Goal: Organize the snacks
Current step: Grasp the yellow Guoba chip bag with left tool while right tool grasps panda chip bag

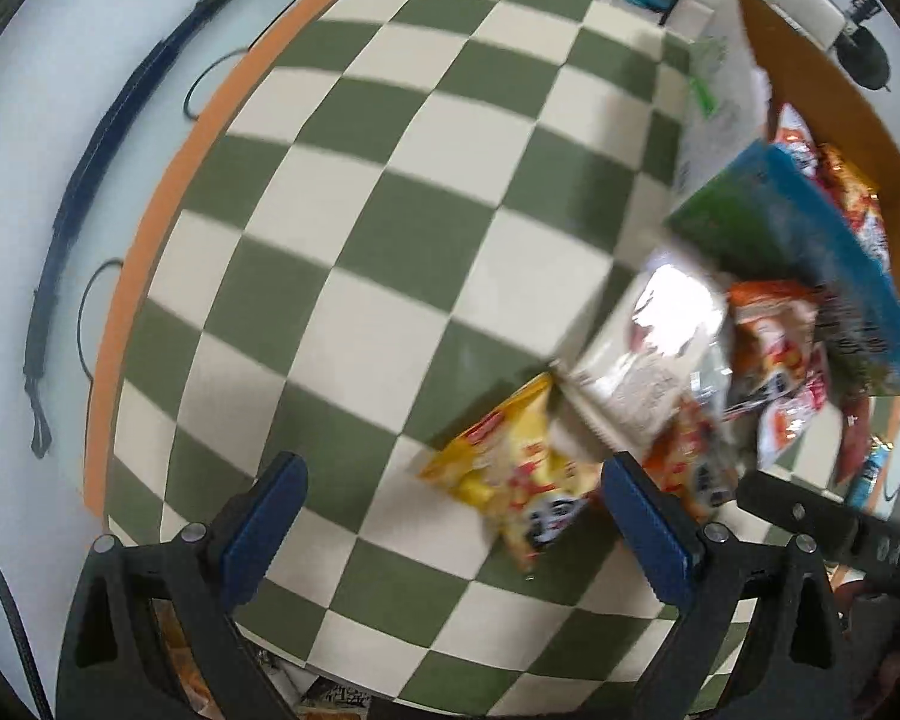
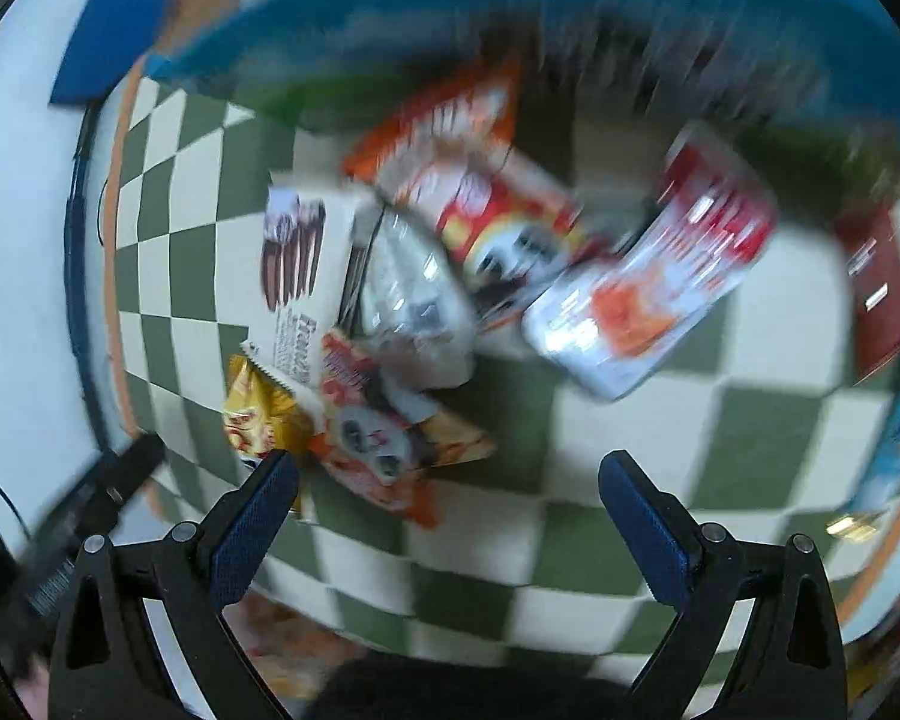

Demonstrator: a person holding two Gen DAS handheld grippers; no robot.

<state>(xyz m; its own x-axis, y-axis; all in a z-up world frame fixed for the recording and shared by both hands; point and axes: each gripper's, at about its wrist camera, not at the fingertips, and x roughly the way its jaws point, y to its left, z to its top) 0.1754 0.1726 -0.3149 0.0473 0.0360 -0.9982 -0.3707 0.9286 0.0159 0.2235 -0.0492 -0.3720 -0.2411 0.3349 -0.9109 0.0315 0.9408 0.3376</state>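
Note:
Several snack packets lie in a heap on the green-and-cream checked cloth (image 1: 354,252). A yellow packet (image 1: 510,474) lies nearest my left gripper (image 1: 450,516), which is open and empty just above the cloth. A silver-white bag (image 1: 648,360) and orange packets (image 1: 774,348) lie behind it. In the right wrist view, my right gripper (image 2: 450,510) is open and empty over the cloth, with an orange panda packet (image 2: 384,438), a yellow packet (image 2: 258,414), a white biscuit box (image 2: 300,264) and a red-and-white packet (image 2: 648,300) ahead. The view is blurred.
A brown cardboard box (image 1: 834,108) with a blue-green flap (image 1: 810,252) holds more snacks at the right. The cloth has an orange border (image 1: 150,252) on a white table with black cables (image 1: 84,138). The other gripper's black body (image 1: 840,528) shows at lower right.

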